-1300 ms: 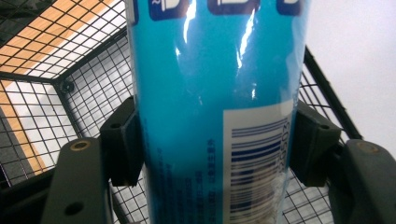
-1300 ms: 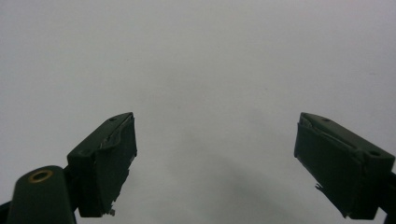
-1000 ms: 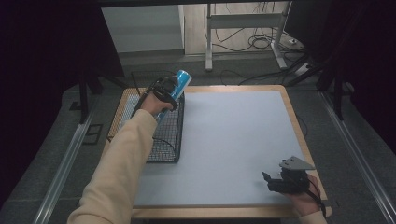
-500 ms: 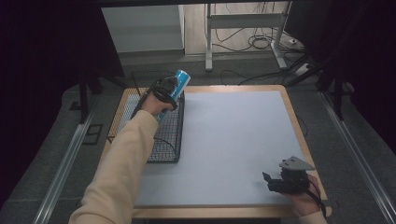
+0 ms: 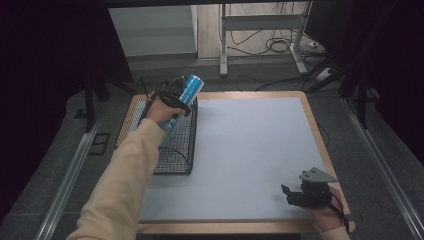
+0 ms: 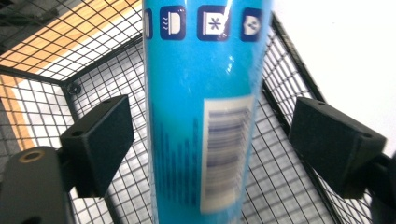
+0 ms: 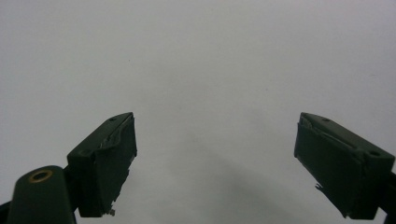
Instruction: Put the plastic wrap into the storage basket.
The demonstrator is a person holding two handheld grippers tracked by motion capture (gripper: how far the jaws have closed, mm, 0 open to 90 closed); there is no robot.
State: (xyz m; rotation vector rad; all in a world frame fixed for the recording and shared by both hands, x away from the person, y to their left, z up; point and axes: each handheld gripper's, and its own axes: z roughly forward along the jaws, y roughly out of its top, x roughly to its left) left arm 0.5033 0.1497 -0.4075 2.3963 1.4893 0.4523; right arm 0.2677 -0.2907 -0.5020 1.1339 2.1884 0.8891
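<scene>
A long blue tube [image 5: 190, 88] with a barcode label slants up out of a black wire basket [image 5: 176, 150] at the table's left, its top end past the basket's far rim. My left gripper [image 5: 172, 98] is around its upper part. In the left gripper view the tube [image 6: 187, 116] runs between the two pads [image 6: 100, 140] with a gap on each side; the jaws have just been opening, so my left gripper [image 6: 210, 137] is open. My right gripper [image 5: 299, 194] rests at the near right of the white mat, and its jaws [image 7: 215, 163] stand wide open with nothing between them.
The white mat [image 5: 250, 150] covers most of the wooden table [image 5: 315, 130]. The basket's mesh floor and walls [image 6: 56, 51] lie under and around the tube. Beyond the table's far edge are a desk frame [image 5: 260, 30] and cables on the floor.
The left hand has edged slightly at the basket's far end, with the blue tube still slanting there. The right gripper has stayed where it was.
</scene>
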